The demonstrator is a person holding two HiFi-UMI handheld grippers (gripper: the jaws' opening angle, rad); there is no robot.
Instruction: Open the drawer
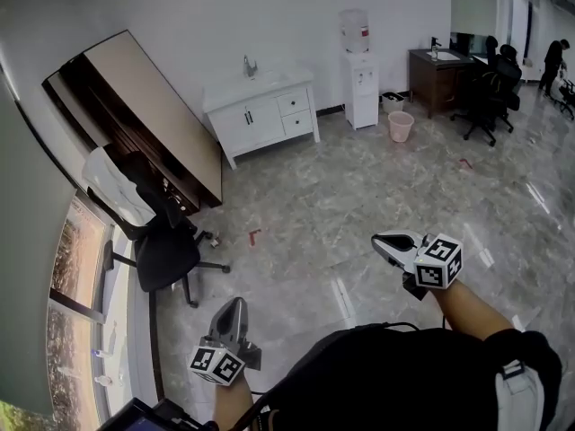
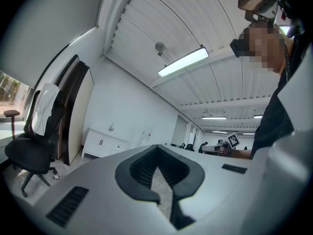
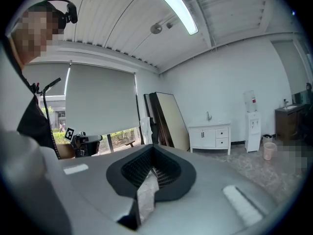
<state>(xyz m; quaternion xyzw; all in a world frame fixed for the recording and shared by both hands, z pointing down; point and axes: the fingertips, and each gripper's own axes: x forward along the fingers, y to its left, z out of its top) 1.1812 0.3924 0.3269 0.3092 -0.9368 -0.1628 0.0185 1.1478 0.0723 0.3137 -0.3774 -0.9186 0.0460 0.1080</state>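
So far nothing is done: the drawer (image 1: 293, 104) sits closed in the white cabinet (image 1: 252, 124) at the far wall, well apart from us. Our left tool (image 1: 234, 305) and right tool (image 1: 379, 240) are pinched together, empty. The approach, grasp and pull all remain.

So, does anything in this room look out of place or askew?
Yes. A large board leans tilted against the wall by the office chair, and a small red scrap lies loose on the floor.
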